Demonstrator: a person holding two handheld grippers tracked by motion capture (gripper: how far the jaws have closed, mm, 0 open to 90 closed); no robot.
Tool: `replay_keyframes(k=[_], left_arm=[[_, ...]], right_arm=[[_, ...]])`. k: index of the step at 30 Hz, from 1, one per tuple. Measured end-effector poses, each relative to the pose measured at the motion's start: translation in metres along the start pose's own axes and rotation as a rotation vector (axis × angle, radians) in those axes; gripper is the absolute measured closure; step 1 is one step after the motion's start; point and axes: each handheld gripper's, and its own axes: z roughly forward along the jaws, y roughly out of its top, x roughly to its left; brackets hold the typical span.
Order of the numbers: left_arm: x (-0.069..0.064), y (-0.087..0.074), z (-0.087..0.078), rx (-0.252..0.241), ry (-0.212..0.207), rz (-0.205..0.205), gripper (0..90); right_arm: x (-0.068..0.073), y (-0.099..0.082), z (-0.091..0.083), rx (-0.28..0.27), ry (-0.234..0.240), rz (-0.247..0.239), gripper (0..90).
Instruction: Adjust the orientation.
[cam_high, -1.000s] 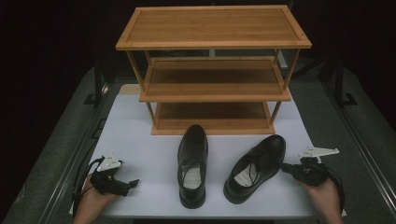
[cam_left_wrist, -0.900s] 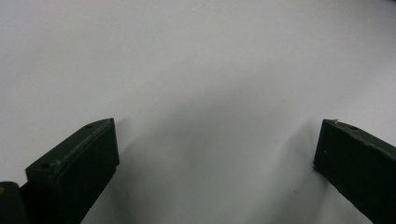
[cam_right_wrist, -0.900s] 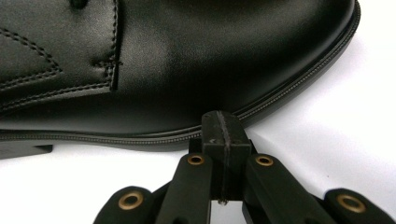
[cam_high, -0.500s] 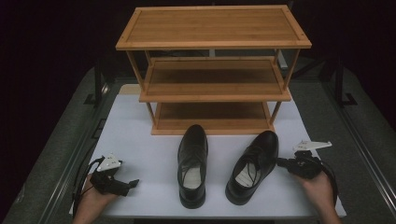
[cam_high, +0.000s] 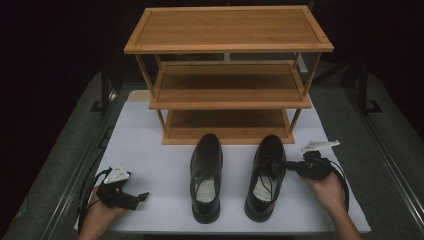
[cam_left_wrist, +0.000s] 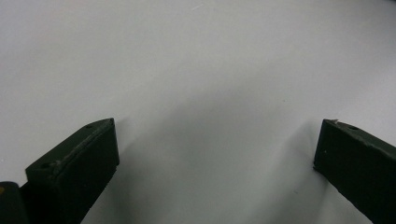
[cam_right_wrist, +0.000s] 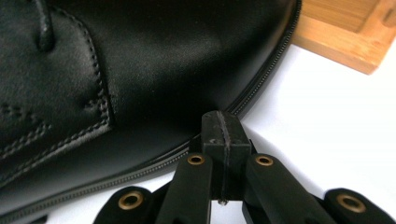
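High view: right gripper (cam_high: 290, 167), pressed together, touches the right shoe (cam_high: 265, 175); left gripper (cam_high: 137, 197) rests spread.

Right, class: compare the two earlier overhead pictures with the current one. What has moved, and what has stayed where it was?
The right shoe has swung from a slant to lie roughly parallel with the left shoe, its toe now nearer the bamboo shoe rack. The right hand-held gripper, jaws shut, has shifted inward against its side. The left shoe, the rack and the open left hand-held gripper stayed put.
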Motion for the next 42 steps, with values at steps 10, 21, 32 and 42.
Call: replay_keyframes(k=[10, 21, 32, 42], left_arm=[[0.0, 0.0, 0.0, -0.004, 0.001, -0.002, 0.0], [0.0, 0.0, 0.0, -0.001, 0.0, 0.0, 0.0], [0.0, 0.0, 0.0, 0.0, 0.0, 0.001, 0.0], [0.0, 0.0, 0.0, 0.0, 0.0, 0.0, 0.0]], right_arm=[[0.007, 0.022, 0.022, 0.009, 0.018, -0.021, 89.9], [0.019, 0.01, 0.002, -0.02, 0.037, -0.035, 89.8], [0.044, -0.014, -0.001, 0.021, 0.055, -0.063, 89.8], [0.048, -0.011, 0.003, 0.014, 0.044, -0.074, 89.8]])
